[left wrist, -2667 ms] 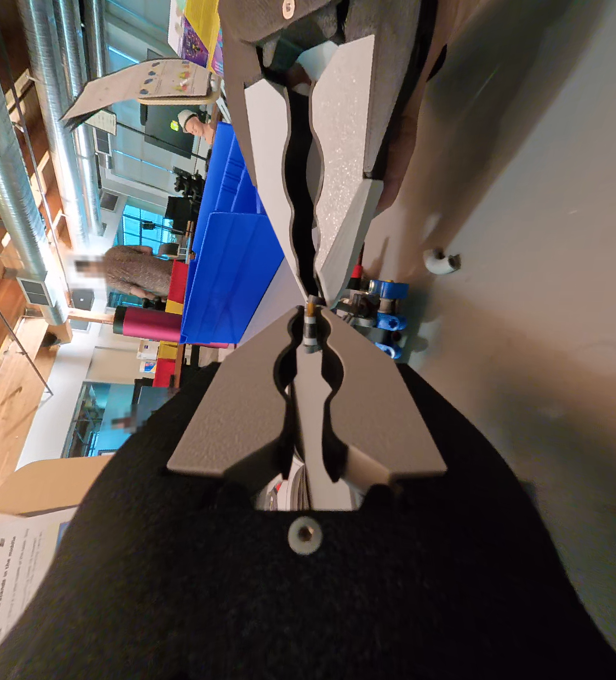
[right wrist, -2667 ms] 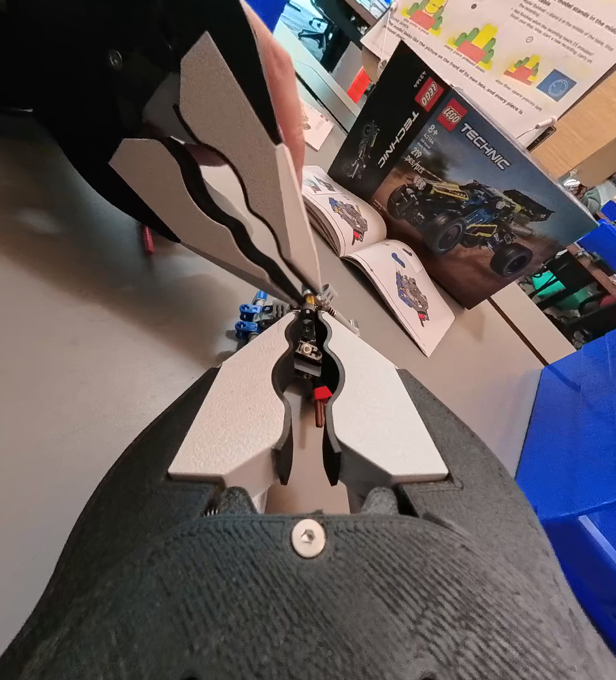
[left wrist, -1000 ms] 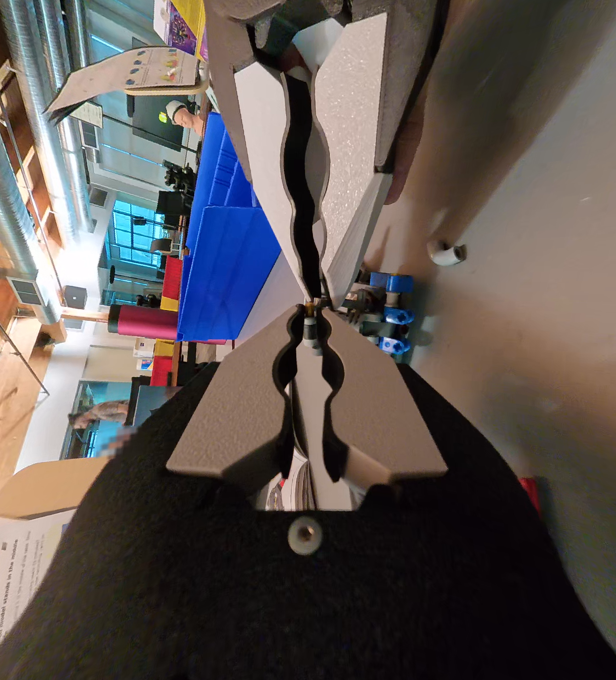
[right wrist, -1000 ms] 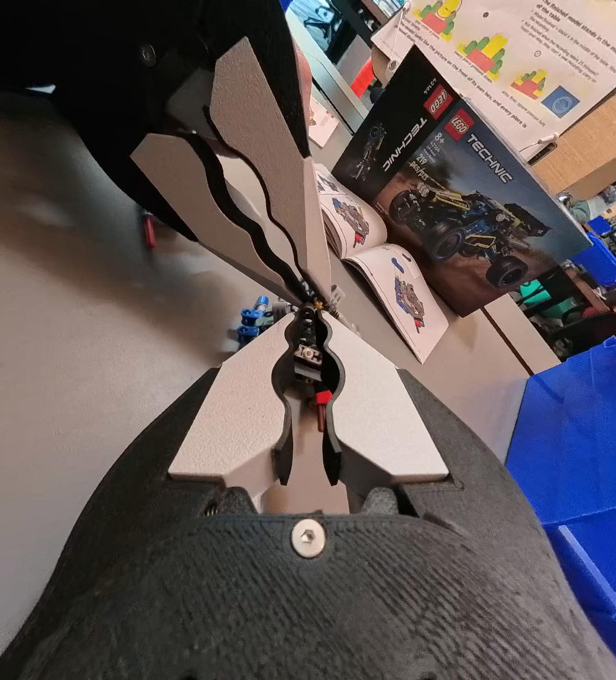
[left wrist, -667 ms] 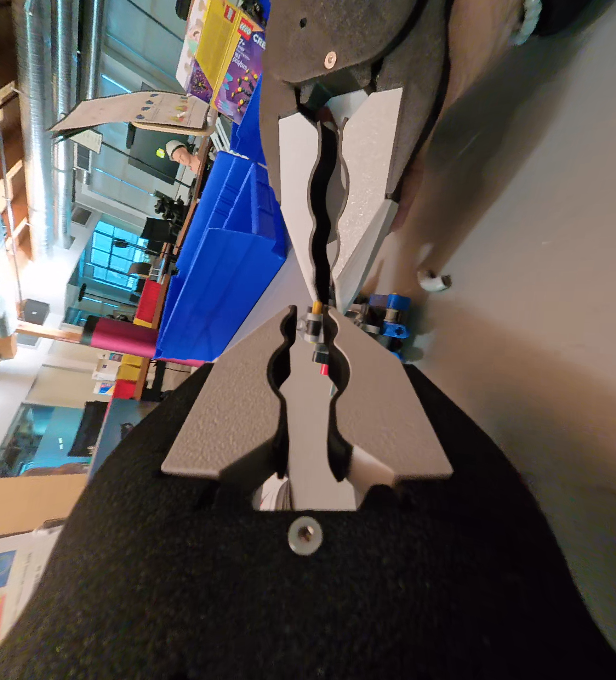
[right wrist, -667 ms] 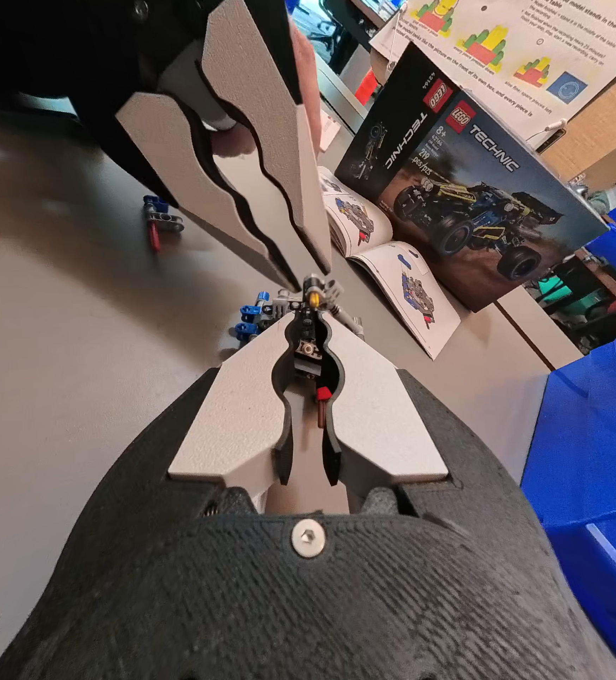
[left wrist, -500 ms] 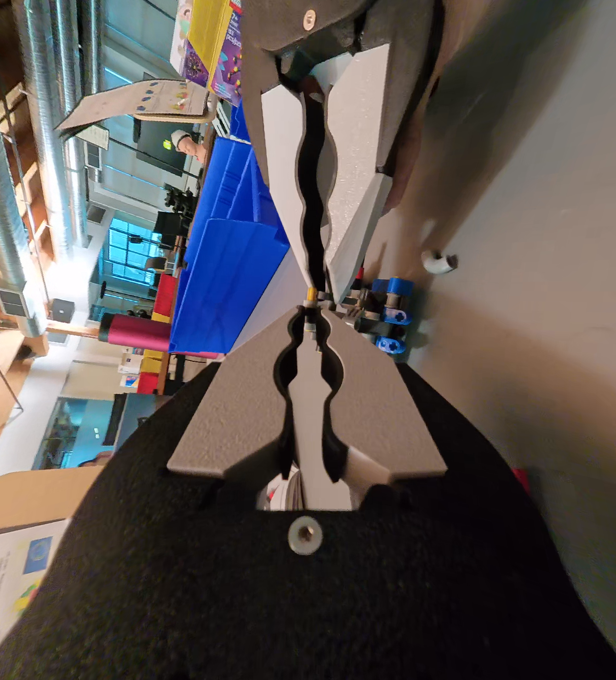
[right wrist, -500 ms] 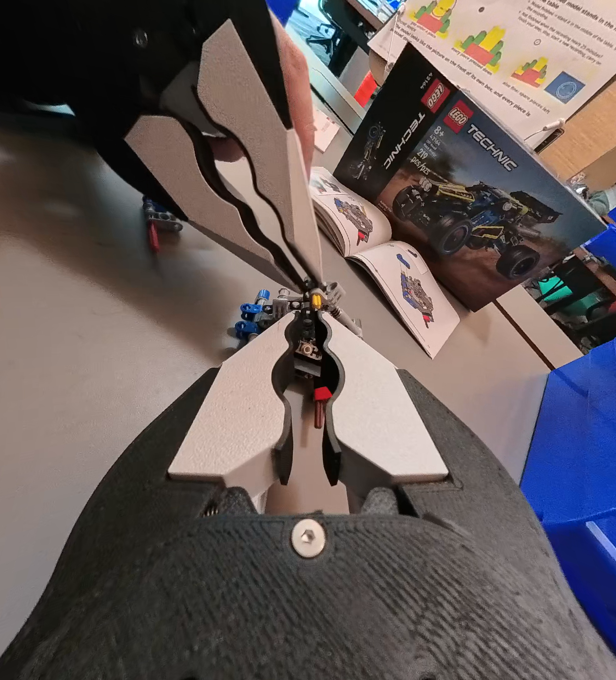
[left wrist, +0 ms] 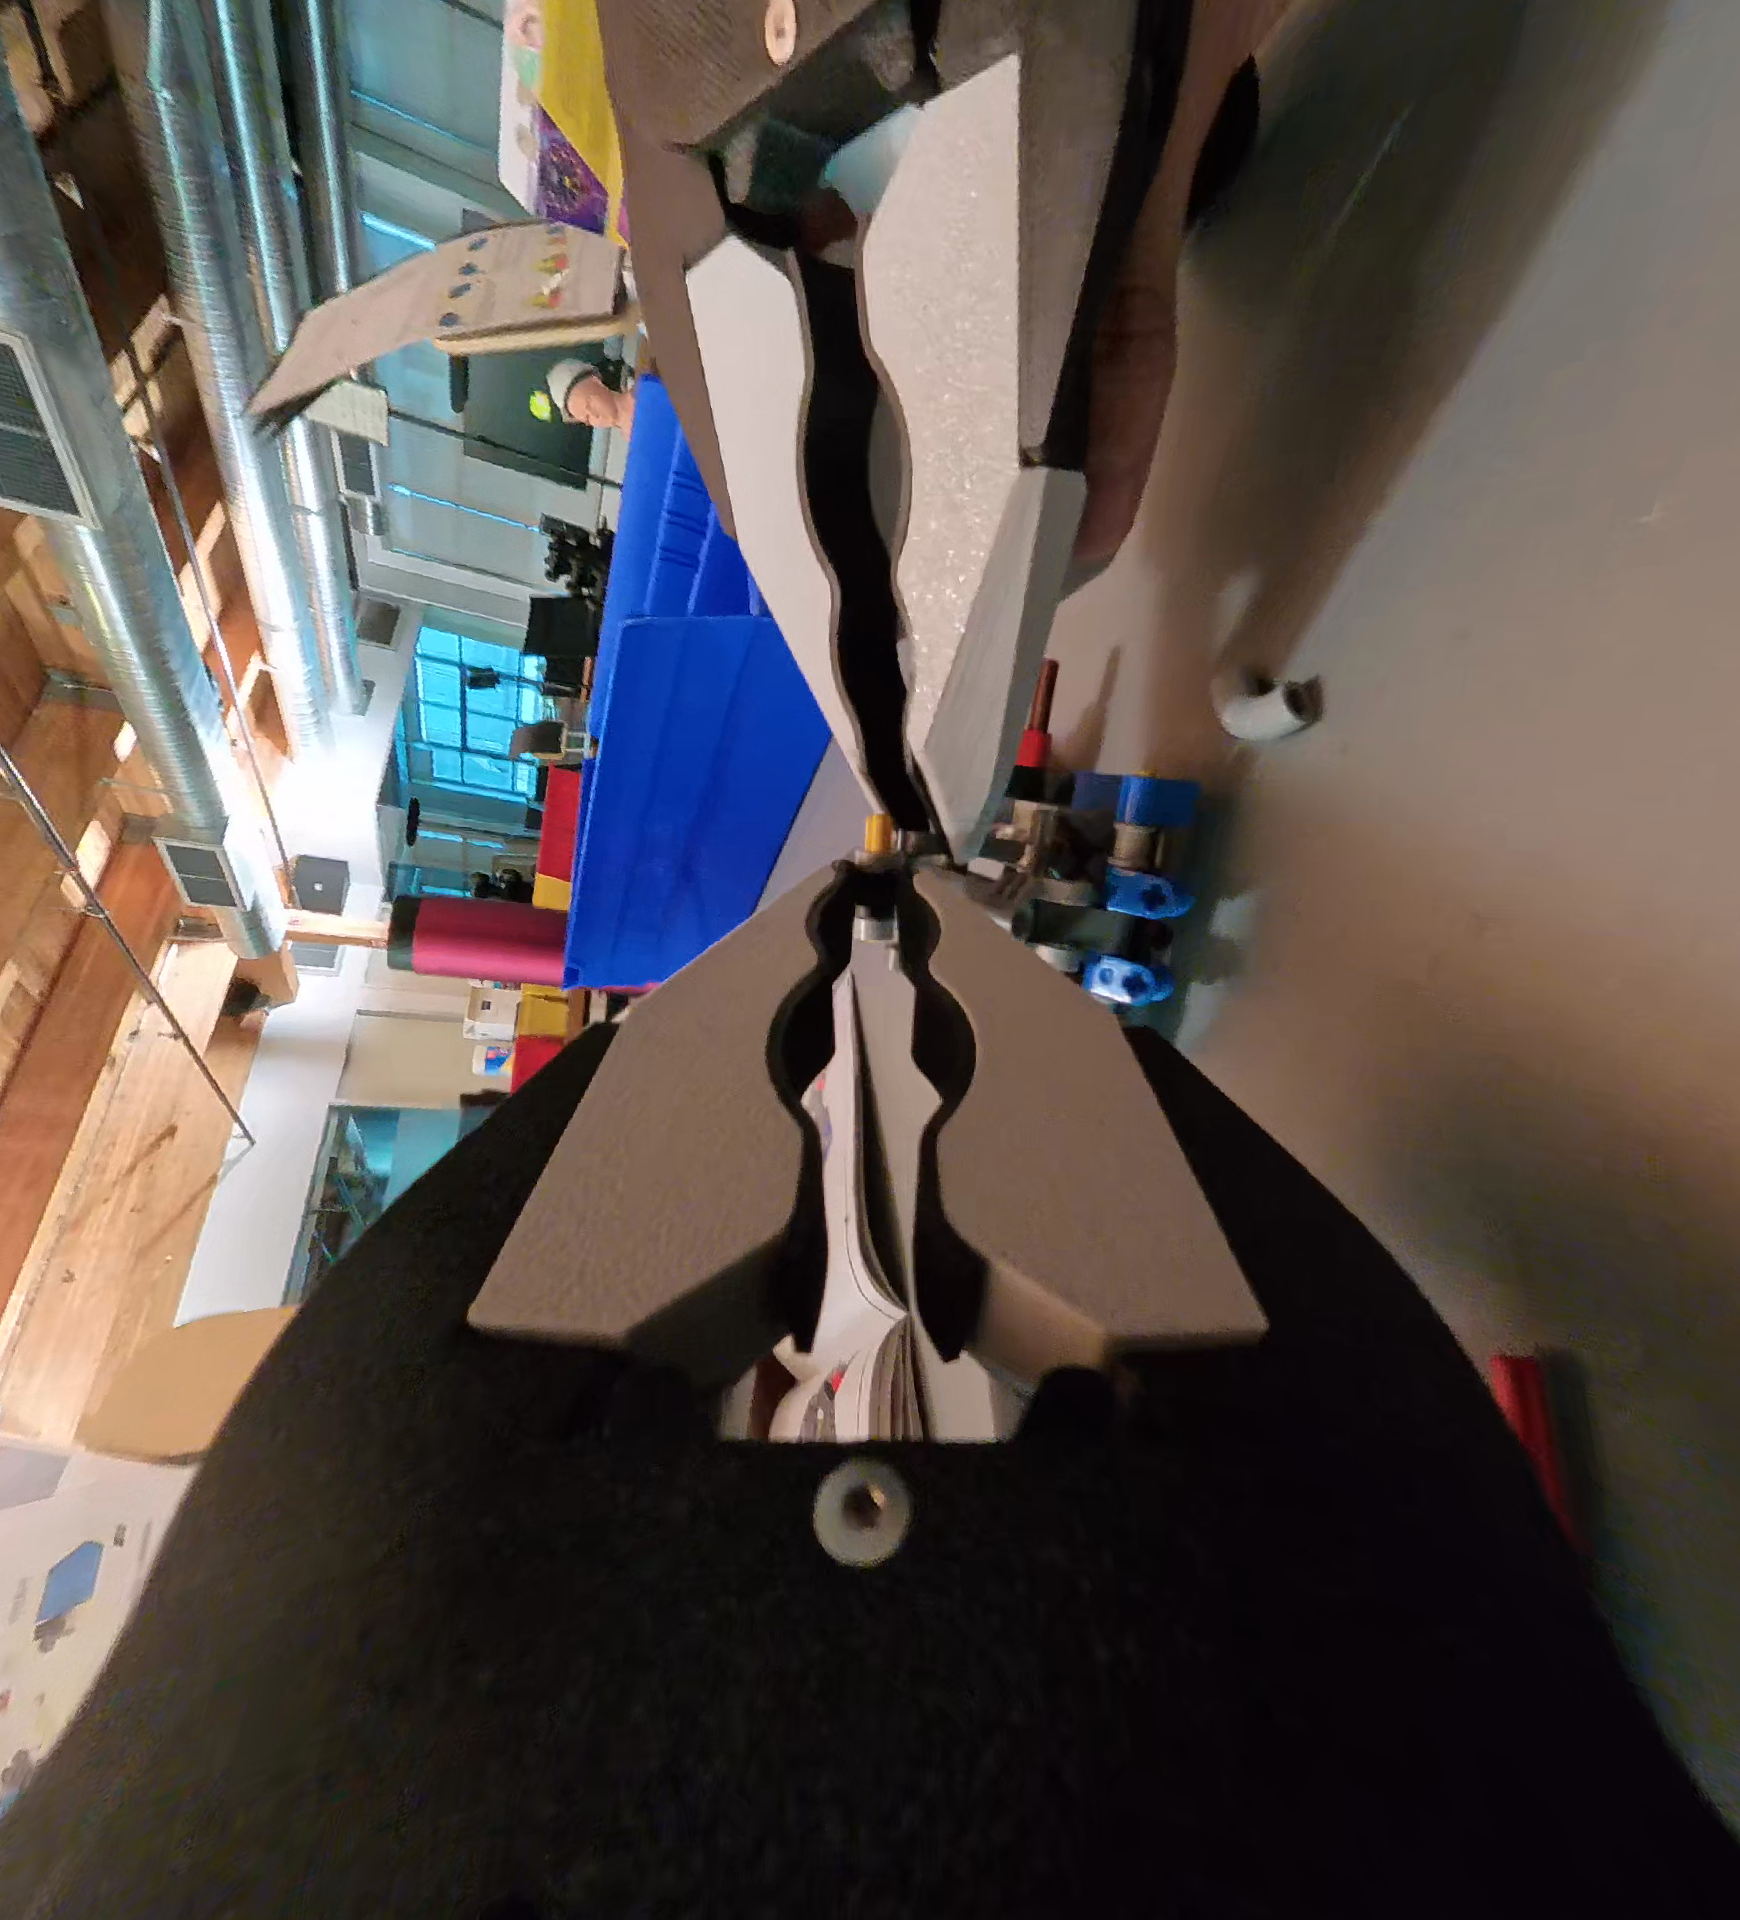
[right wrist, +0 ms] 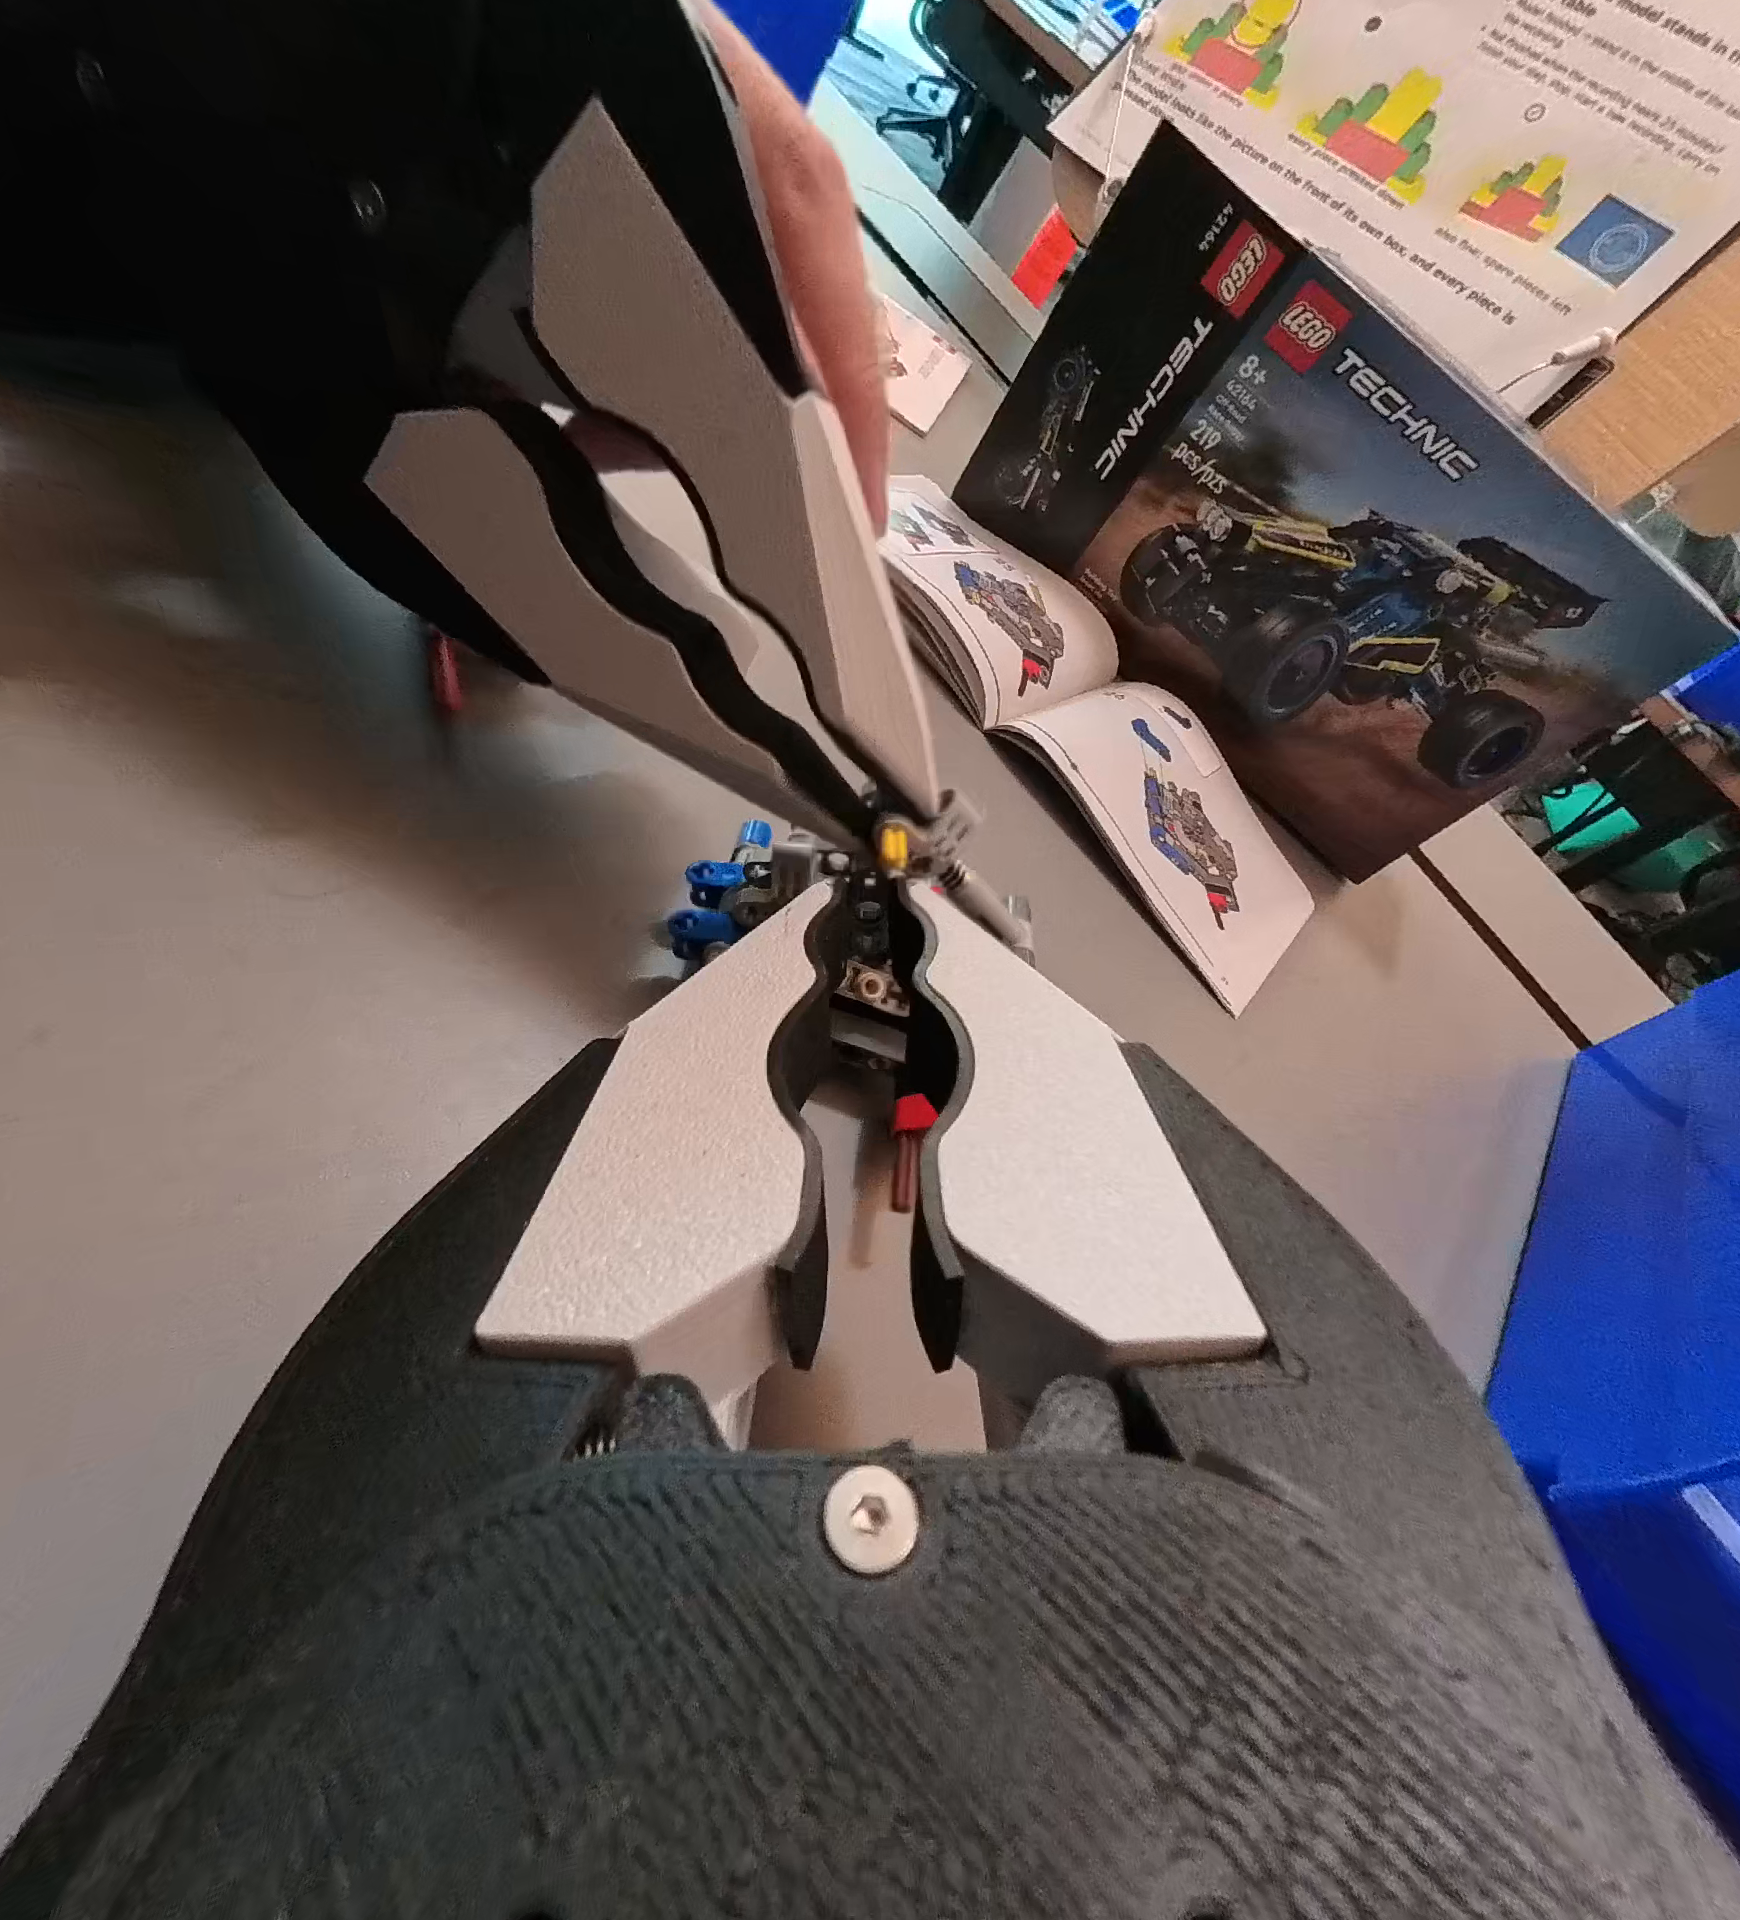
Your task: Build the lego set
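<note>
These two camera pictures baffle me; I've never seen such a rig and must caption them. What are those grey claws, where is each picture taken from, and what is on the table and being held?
Each picture comes from a camera on a hand-held two-finger gripper, looking along its fingers. The left gripper and right gripper meet tip to tip, so each also shows in the other's view. Both are closed on one small toy-brick assembly of grey, black and blue parts with a yellow pin and a red-tipped axle, held above the grey table. On the table lie an open instruction booklet, a toy car box, blue bins and a small white piece.
</note>
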A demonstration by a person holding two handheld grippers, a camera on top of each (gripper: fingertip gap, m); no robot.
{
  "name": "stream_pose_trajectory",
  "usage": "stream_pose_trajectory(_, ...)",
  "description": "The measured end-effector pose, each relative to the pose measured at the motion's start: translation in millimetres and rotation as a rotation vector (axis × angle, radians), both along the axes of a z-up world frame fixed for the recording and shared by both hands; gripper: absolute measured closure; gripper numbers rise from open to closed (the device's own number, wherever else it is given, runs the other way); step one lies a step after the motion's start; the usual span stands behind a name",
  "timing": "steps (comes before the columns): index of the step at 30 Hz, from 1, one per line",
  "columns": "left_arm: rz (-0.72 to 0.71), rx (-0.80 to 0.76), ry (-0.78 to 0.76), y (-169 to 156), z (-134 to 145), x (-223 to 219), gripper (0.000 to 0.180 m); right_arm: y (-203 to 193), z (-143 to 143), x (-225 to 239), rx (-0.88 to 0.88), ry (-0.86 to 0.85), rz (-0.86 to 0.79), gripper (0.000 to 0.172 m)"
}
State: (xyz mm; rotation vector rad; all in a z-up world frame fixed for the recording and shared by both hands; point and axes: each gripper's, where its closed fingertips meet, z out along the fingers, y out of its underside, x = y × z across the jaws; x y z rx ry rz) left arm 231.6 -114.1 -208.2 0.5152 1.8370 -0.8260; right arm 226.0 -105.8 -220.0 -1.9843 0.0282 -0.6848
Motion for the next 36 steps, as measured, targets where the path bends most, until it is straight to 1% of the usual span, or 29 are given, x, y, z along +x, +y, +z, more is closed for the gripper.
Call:
stream_pose_trajectory(3, 0.013, 0.007, 0.027, 1, -2, 2, 0.177, -2, 1, 1, 0.011, 0.011, 0.001, 0.168)
stream_pose_trajectory(7, 0.035, 0.092, -0.056, 1, -3, 2, 0.176, -4, 0, 1, 0.008, 0.014, 0.002, 0.168)
stream_pose_trajectory(11, 0.040, 0.139, -0.078, 3, -7, 3, 0.176, -5, 2, 1, 0.019, 0.013, 0.005, 0.168)
stream_pose_trajectory(16, 0.092, 0.163, -0.141, 0, -6, 7, 0.176, -7, 2, 2, 0.018, 0.007, -0.007, 0.168)
stream_pose_trajectory(22, 0.132, 0.153, -0.125, 3, -6, 11, 0.177, -4, 3, 4, 0.017, -0.010, -0.028, 0.168)
stream_pose_trajectory(26, 0.161, 0.136, -0.082, 4, -7, 13, 0.177, -3, 3, 4, 0.010, -0.034, -0.029, 0.167)
stream_pose_trajectory(31, 0.148, 0.097, -0.004, 4, -7, 11, 0.176, -4, 3, 3, -0.028, -0.074, -0.031, 0.167)
stream_pose_trajectory(36, 0.039, -0.038, 0.107, 0, -6, 4, 0.176, -7, 4, -2, 0.029, -0.008, 0.023, 0.168)
